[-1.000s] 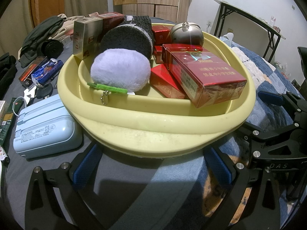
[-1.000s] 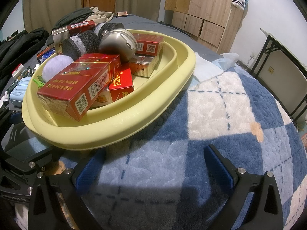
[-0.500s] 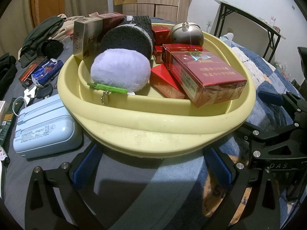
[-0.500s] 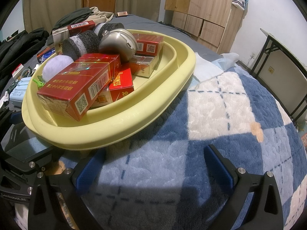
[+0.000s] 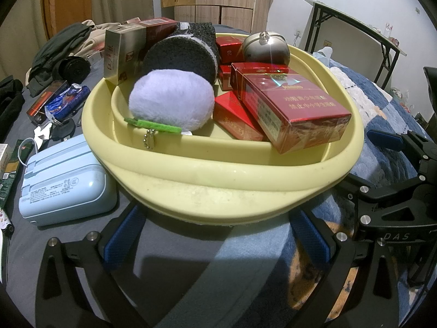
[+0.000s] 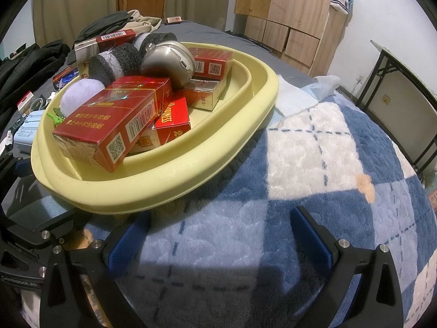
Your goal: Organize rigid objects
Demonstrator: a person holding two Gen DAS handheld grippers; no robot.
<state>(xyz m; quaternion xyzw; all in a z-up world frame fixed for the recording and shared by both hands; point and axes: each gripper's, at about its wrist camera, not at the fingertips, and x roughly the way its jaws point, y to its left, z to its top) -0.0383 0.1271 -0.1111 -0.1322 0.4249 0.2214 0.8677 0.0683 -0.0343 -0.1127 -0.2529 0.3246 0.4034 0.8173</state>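
A pale yellow basin [image 5: 224,180] [image 6: 174,175] sits on the bed. It holds several red cigarette boxes [image 5: 289,106] [image 6: 109,125], a lilac plush ball [image 5: 172,104] with a green tag, a dark foam roll [image 5: 180,57] and a silver metal ball [image 5: 266,47] [image 6: 168,60]. My left gripper [image 5: 215,235] is open and empty, just in front of the basin's near rim. My right gripper [image 6: 218,235] is open and empty over the blanket, right of the basin.
A light blue case [image 5: 64,180] lies left of the basin, with snack packets [image 5: 58,101], a black lens and dark clothes [image 5: 60,52] beyond. A blue and white plaid blanket [image 6: 327,164] covers the bed's right side. A black folding table [image 5: 355,22] and wooden cabinets [image 6: 295,19] stand behind.
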